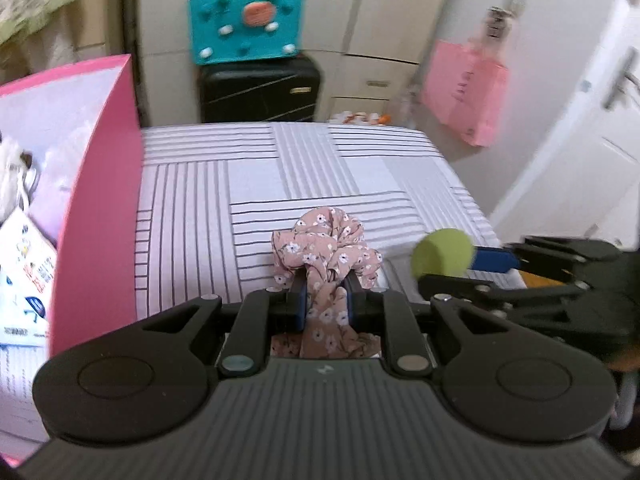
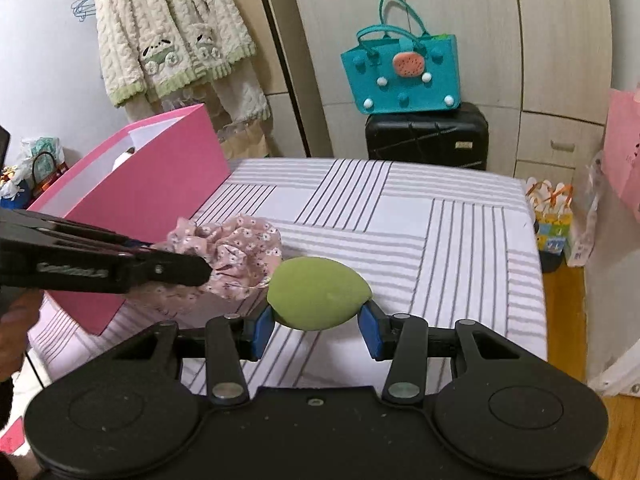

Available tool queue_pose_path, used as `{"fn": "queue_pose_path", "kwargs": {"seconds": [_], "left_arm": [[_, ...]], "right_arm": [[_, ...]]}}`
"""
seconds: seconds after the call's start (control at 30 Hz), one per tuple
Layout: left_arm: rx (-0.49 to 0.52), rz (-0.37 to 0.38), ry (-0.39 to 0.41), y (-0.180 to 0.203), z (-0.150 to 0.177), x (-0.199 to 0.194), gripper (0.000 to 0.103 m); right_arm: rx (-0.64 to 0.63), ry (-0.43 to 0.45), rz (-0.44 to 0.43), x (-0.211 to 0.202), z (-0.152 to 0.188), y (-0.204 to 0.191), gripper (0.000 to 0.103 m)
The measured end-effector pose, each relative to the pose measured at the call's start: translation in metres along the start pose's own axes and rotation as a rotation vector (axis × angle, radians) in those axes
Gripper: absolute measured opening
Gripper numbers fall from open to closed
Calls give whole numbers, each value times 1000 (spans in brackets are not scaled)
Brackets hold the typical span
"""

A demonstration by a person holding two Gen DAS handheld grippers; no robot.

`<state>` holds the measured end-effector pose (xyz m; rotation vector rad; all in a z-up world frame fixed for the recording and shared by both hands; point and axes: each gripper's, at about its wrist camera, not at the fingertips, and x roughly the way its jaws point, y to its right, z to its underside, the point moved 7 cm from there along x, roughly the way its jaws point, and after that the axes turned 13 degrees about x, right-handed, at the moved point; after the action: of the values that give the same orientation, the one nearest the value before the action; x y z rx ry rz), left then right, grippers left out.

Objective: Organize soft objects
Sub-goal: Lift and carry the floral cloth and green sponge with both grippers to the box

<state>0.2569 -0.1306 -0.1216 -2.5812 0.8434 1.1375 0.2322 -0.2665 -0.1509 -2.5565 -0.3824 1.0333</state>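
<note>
Pink floral scrunchie point(image 1: 326, 256) sits pinched in the left tool point(image 1: 324, 300), closed tight, above the striped bed point(image 1: 248, 184); the right tool point(image 2: 316, 326) clasps a green sponge point(image 2: 316, 300) (egg-shaped) beside it.

My left gripper point(image 1: 325, 298) has matte black linkage arms, blue finger pads point(image 1: 299, 304) and silver pivot screws, mounted on a ribbed grey housing with two round black discs. My right gripper point(image 2: 316, 330) is built alike, with blue pads point(image 2: 262, 330), silver rivets and a flat black speckled base.
</note>
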Motion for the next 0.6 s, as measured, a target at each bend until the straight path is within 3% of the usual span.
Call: {"fn": "queue_pose_path", "kwargs": {"seconds": [0.33, 0.6], "left_arm": [[160, 84, -49, 6, 2, -50, 16], [172, 203, -150, -4, 13, -92, 16]], "right_arm": [[-12, -67, -14, -25, 15, -30, 51], [-37, -165, -82, -52, 16, -62, 51]]}}
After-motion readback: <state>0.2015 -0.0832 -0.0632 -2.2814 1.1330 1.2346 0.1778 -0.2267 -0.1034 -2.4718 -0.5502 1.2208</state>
